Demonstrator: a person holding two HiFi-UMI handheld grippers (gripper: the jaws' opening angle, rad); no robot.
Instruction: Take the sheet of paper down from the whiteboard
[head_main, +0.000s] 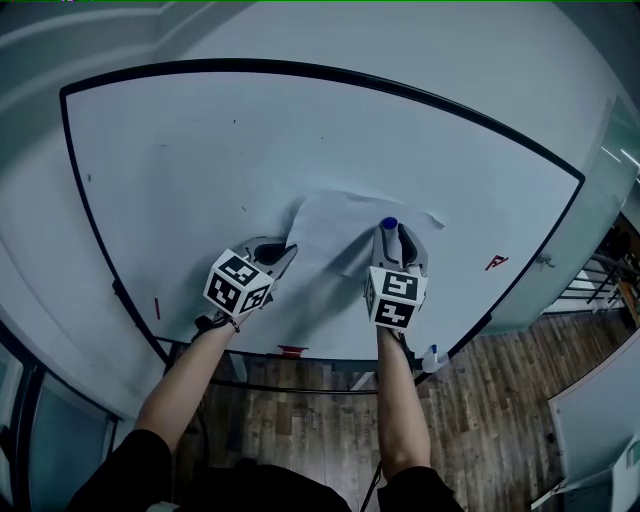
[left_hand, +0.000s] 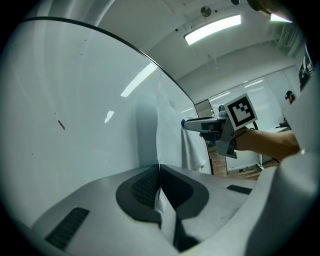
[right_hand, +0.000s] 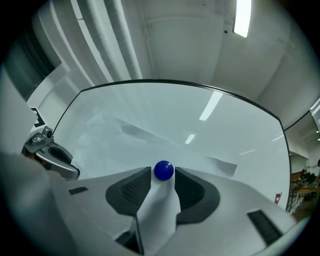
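Observation:
A white sheet of paper (head_main: 340, 225) hangs on the whiteboard (head_main: 200, 160), pinned near its upper right by a round blue magnet (head_main: 389, 223). My left gripper (head_main: 284, 251) is shut on the sheet's left edge (left_hand: 159, 190), which stands off the board. My right gripper (head_main: 391, 236) is open, pointing at the board. In the right gripper view the magnet (right_hand: 163, 170) sits between the pads of my right gripper (right_hand: 163, 176), with a narrow gap on each side. A fold of the paper (right_hand: 157, 210) runs back between the jaws. The left gripper view shows the right gripper (left_hand: 192, 124) against the paper (left_hand: 170, 120).
The board's black frame (head_main: 75, 190) curves round it, with a tray rail below holding a small red item (head_main: 292, 350). A small red mark (head_main: 497, 262) sits at the board's right. A spray bottle (head_main: 431, 358) stands by the lower right corner. Wooden floor (head_main: 480, 420) lies below.

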